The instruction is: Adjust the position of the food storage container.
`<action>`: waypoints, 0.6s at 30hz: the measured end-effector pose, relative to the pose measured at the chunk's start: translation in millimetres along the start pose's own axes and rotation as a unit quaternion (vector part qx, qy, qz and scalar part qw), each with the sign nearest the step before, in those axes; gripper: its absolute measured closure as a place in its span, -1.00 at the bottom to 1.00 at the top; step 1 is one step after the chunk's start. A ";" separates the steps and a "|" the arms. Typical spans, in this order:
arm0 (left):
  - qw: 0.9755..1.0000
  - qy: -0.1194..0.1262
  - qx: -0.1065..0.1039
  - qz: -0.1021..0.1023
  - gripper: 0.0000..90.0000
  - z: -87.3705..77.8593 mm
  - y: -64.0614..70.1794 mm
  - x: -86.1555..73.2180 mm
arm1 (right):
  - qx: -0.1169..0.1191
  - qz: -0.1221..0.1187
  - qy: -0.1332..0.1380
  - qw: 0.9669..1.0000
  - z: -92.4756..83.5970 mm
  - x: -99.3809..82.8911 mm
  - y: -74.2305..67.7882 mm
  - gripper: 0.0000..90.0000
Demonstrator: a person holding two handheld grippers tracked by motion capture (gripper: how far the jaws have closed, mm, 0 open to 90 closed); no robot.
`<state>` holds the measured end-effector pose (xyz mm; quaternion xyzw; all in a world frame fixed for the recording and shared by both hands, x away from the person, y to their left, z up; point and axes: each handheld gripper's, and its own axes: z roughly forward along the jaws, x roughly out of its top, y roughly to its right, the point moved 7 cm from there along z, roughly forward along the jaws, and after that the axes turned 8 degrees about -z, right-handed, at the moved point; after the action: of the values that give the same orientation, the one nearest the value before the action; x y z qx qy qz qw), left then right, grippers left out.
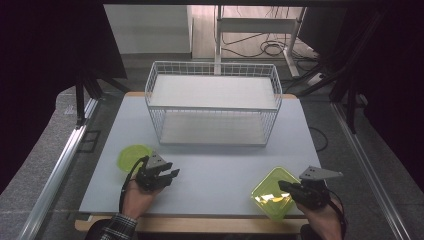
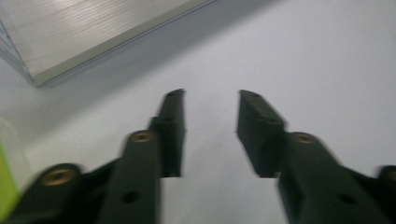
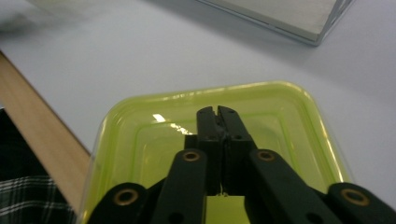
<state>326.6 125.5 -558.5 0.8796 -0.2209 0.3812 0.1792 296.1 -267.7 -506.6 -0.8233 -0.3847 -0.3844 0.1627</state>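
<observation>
The pale grey desk [image 1: 215, 170] with its wooden front edge carries one white wire basket rack [image 1: 212, 102] of two tiers, standing at the far middle.

Two hands come in from the near edge, each with one black gripper. The person's left hand [image 1: 136, 196], in a plaid sleeve, lies low over the desk with its palm turned inward, and the left gripper [image 1: 172, 174] points toward the middle of the desk. In the left gripper view its jaws stand apart with bare desk between them and nothing held. The right hand [image 1: 320, 217] reaches in at the near right corner, and the right gripper [image 1: 282, 186] points left across the square container.

There are two lime-green translucent plastic containers. The square lime-green container [image 1: 272, 195] with rounded corners sits near the front right edge of the desk; in the right gripper view the right jaws are pressed together over its near rim, clamped on it. The round lime-green container [image 1: 131, 156] sits on the desk just beside the left gripper, on its far left side, apart from the jaws.
</observation>
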 end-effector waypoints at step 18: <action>1.000 0.002 0.009 0.008 -0.30 5.3 -3.7 -3.5 | 0.033 0.002 -0.027 0.999 -27.5 -44.5 -16.7 0.98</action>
<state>329.5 126.9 -565.1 0.8788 -0.2243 0.3859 0.1687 251.2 -294.9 -522.9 -0.8283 -0.3997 -0.3490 0.1799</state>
